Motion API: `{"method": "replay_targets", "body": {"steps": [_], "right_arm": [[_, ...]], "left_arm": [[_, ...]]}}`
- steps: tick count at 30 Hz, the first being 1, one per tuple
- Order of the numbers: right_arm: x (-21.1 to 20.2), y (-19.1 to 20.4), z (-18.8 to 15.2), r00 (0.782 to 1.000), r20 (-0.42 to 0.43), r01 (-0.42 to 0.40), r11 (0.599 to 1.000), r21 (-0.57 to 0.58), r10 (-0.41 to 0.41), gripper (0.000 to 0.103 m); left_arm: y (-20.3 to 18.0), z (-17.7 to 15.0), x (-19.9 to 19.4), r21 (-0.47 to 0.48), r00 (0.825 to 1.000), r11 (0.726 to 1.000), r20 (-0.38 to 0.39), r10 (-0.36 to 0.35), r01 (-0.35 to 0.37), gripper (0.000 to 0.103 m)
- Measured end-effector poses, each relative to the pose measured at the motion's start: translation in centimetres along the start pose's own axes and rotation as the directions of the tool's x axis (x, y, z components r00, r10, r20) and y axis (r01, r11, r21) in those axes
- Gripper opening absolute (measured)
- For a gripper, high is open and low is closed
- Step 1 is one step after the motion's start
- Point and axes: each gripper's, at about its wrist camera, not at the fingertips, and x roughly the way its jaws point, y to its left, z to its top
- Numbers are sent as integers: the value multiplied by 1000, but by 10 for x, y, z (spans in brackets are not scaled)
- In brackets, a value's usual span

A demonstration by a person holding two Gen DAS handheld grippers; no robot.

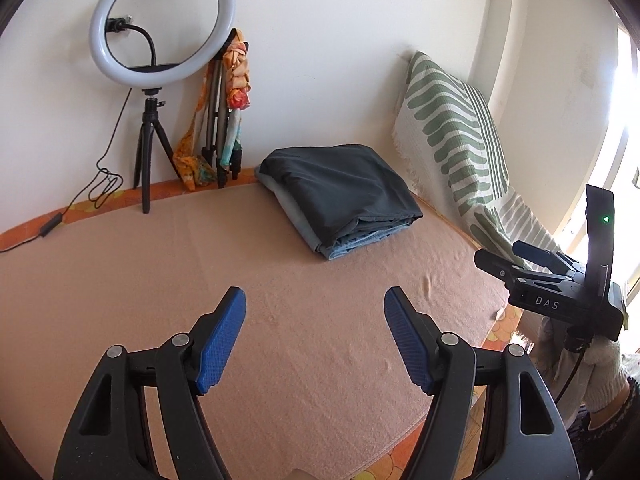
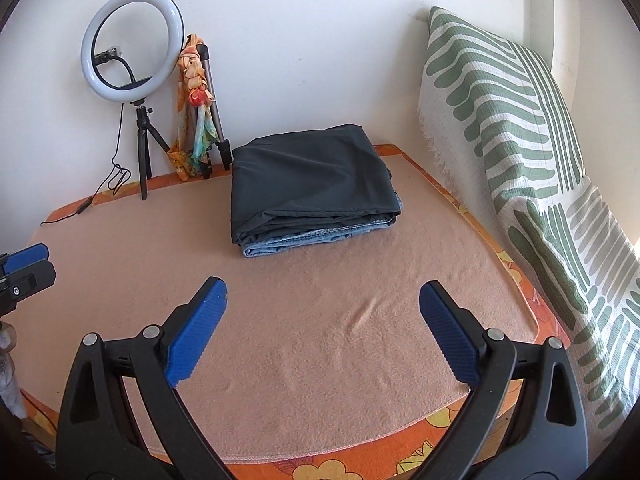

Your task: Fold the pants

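Note:
A stack of folded pants, dark grey on top (image 1: pixel 340 184) and light blue denim beneath (image 2: pixel 312 236), lies at the far side of the peach blanket (image 1: pixel 280 320); the dark pair also shows in the right wrist view (image 2: pixel 312 176). My left gripper (image 1: pixel 316 300) is open and empty, held above the blanket well short of the stack. My right gripper (image 2: pixel 322 292) is open and empty, also short of the stack. The right gripper shows at the right edge of the left wrist view (image 1: pixel 520 256); the left gripper's tips show at the left edge of the right wrist view (image 2: pixel 28 264).
A ring light on a tripod (image 1: pixel 160 24) and a second tripod draped with a coloured scarf (image 1: pixel 236 80) stand against the back wall. A green-striped cushion (image 2: pixel 520 140) leans along the right side. An orange flowered sheet (image 2: pixel 320 468) borders the blanket.

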Motion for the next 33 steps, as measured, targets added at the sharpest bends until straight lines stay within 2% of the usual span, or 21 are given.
{"method": "replay_targets", "body": {"steps": [4, 7, 12, 17, 24, 33], "right_arm": [[4, -1, -5, 1000, 19, 12, 1000, 7, -12, 99], [7, -1, -8, 999, 28, 19, 1000, 8, -19, 99], [8, -4, -11, 999, 45, 21, 999, 29, -22, 101], [7, -8, -12, 997, 66, 33, 999, 37, -35, 103], [11, -10, -15, 998, 52, 39, 999, 35, -41, 103], [11, -6, -17, 998, 56, 35, 999, 13, -36, 103]], "left_arm": [[-1, -6, 0, 21, 999, 999, 16, 29, -29, 72], [-1, -10, -2, 28, 998, 998, 32, 47, -48, 83], [1, -14, -7, 17, 992, 994, 59, 108, -109, 86], [2, -18, -9, 25, 989, 990, 63, 133, -135, 86], [-1, -22, -6, 58, 983, 982, 53, 175, -178, 86], [-1, -23, -4, 58, 983, 982, 31, 178, -180, 86]]}}
